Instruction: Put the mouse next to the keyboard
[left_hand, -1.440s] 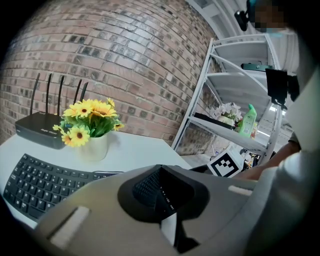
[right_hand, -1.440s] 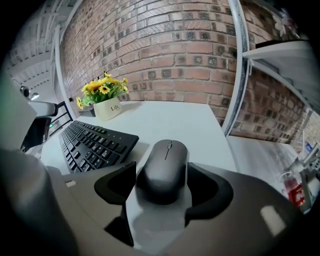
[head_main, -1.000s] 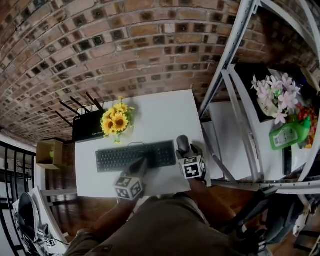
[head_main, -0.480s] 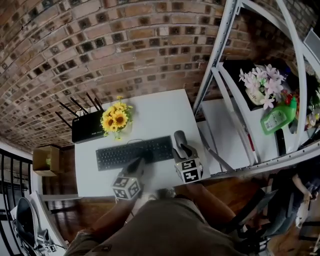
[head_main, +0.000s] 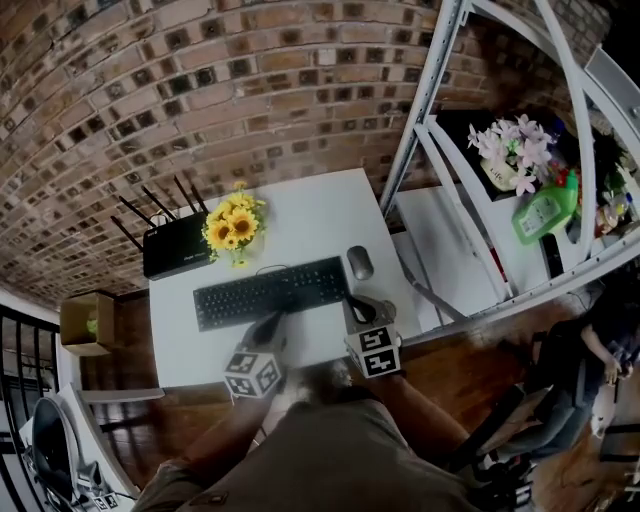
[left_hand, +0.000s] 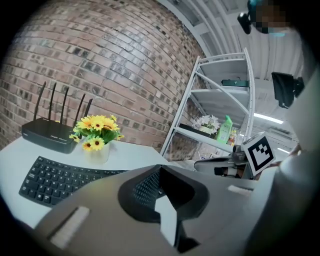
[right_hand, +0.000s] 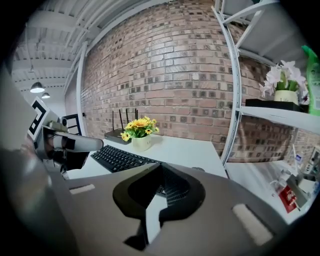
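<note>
**Mouse down beside the keyboard, both jaws closed and empty**

Your right gripper (head_main: 357, 304) has its jaws together with nothing between them. Your left gripper (head_main: 271, 323) is the same. The mouse (head_main: 360, 262) sits on the white worktop (head_main: 310, 215), centre-right in the head view. It is just beside the right end of the keyboard (head_main: 270, 293) and clear of the right jaws.

Hard to see:
- In the right gripper view the jaws cover nearly all of the mouse; only a dark sliver shows past them.
- In the left gripper view the jaws block the keyboard's right end.
- In the head view the left jaws overlap the keyboard's near edge. I can't tell whether they touch it.
- Your legs (head_main: 320, 450) cut off the worktop's near edge at the bottom of the frame.

Containers:
- A pale vase (right_hand: 141, 143) holds sunflowers (head_main: 233, 226) behind the keyboard's left half, next to the router (head_main: 178, 250).
- A cardboard box (head_main: 78, 322) at the left edge has something greenish inside that I can't identify.
- On the shelf rack (head_main: 440, 150) at upper right, a pot (head_main: 500, 175) holds pale flowers (head_main: 512, 147), with a green bottle (head_main: 540, 213) beside it.
</note>
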